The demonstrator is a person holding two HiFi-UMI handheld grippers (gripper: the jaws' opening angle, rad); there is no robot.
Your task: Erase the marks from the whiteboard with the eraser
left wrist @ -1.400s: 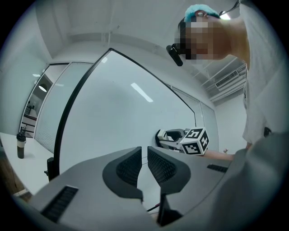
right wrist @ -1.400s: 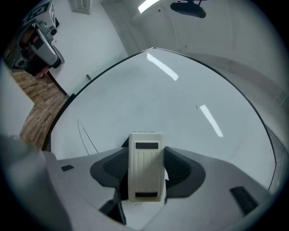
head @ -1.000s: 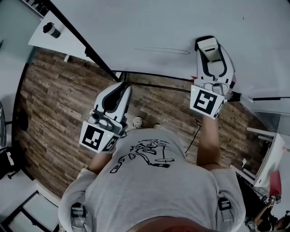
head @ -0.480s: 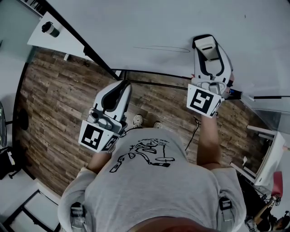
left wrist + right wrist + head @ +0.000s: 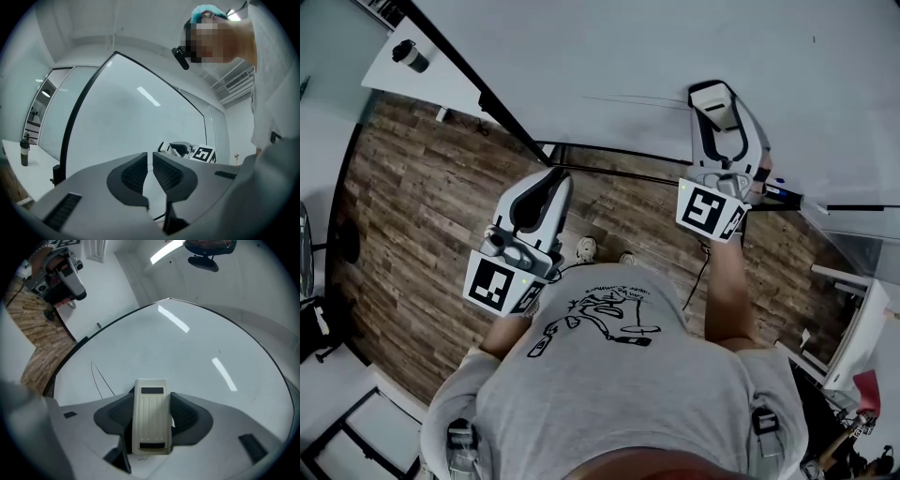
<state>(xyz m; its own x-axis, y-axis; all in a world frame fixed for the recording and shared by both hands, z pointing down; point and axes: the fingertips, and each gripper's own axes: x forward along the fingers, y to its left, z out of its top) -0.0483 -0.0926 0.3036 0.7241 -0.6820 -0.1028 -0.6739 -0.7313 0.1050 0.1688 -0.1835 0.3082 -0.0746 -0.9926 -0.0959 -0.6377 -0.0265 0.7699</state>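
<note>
The right hand-held gripper (image 5: 718,101), in the upper right of the head view, has its 2 jaws clamped on the long sides of the cream eraser (image 5: 151,423), so the flat face can press on the whiteboard (image 5: 609,47). Thin dark marks (image 5: 99,378) lie just left of the eraser, so I judge the wiping is not finished. The left hand-held gripper (image 5: 150,171) hangs at centre left, away from the board, with its jaws almost together on nothing, probably because 1 tool is enough.

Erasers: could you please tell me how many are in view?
1. The eraser sits clamped between the right gripper's fingers, at the whiteboard; others may be hidden.
</note>
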